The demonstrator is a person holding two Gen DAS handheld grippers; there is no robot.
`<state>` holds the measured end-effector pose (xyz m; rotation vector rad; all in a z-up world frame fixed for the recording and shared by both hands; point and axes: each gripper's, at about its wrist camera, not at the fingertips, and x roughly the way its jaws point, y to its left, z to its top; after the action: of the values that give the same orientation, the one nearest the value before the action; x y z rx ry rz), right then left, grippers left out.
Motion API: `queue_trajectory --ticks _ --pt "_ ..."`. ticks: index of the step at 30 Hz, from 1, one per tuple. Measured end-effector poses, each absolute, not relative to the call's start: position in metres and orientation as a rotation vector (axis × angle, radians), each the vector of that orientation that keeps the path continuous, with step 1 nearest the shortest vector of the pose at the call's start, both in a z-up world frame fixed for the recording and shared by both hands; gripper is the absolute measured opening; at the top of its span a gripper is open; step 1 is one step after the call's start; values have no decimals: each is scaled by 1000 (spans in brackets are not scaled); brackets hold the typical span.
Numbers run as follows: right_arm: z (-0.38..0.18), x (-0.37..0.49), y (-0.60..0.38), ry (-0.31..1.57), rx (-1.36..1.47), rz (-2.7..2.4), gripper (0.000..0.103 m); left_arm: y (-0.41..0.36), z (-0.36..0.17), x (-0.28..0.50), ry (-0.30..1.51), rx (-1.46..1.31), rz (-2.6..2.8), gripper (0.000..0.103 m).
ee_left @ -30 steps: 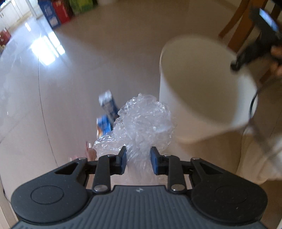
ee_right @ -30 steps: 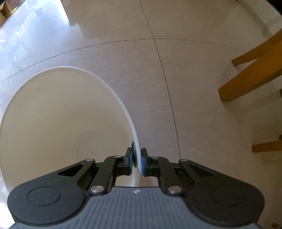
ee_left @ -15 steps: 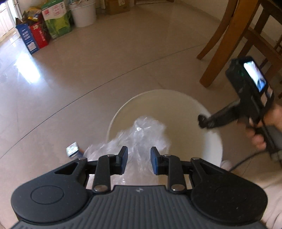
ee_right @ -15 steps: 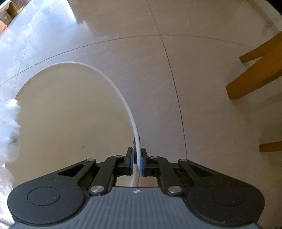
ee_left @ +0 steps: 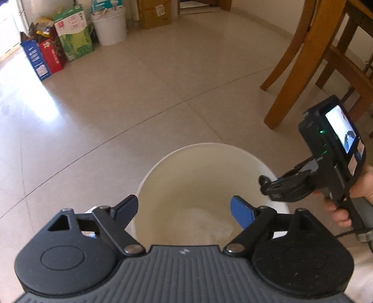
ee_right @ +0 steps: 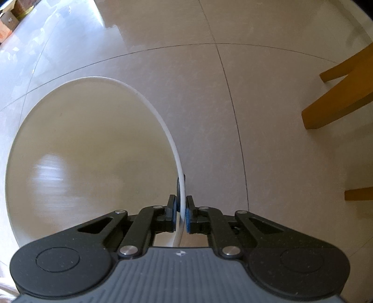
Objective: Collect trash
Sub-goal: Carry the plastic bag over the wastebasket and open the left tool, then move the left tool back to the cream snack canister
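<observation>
A white bin [ee_left: 205, 149] stands on the tiled floor in the left wrist view. Crumpled clear plastic wrap [ee_left: 200, 223] lies inside it near the bottom. My left gripper [ee_left: 184, 209] hovers over the bin's mouth, open, with nothing between its blue pads. My right gripper [ee_left: 268, 183] is shut on the bin's right rim, held by a hand [ee_left: 342, 209]. In the right wrist view the right gripper [ee_right: 181, 205] pinches the thin white rim [ee_right: 163, 118], one finger inside and one outside the bin.
Wooden chair legs [ee_left: 293, 70] stand to the right of the bin, also seen as chair legs [ee_right: 338, 105] in the right wrist view. Cartons [ee_left: 53, 51], a white bucket [ee_left: 109, 25] and a cardboard box [ee_left: 153, 14] line the far wall. A small item peeks out under the left finger.
My left gripper carried the plastic wrap over the bin, then opened; the wrap dropped inside. The right gripper has kept its hold on the rim.
</observation>
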<state>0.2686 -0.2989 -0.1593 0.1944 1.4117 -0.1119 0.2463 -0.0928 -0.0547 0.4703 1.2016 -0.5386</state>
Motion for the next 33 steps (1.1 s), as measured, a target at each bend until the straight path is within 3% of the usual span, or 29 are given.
queue_trajectory --ticks 12,21,33 --pt "-161 266 -293 1423 156 -64 9 45 -88 235 1221 435 -315 91" --pt "-162 270 -295 1432 168 -81 9 115 -194 211 1327 431 -195 91" --pt "-166 279 -295 1444 186 -145 9 119 -294 208 1417 466 -116 91"
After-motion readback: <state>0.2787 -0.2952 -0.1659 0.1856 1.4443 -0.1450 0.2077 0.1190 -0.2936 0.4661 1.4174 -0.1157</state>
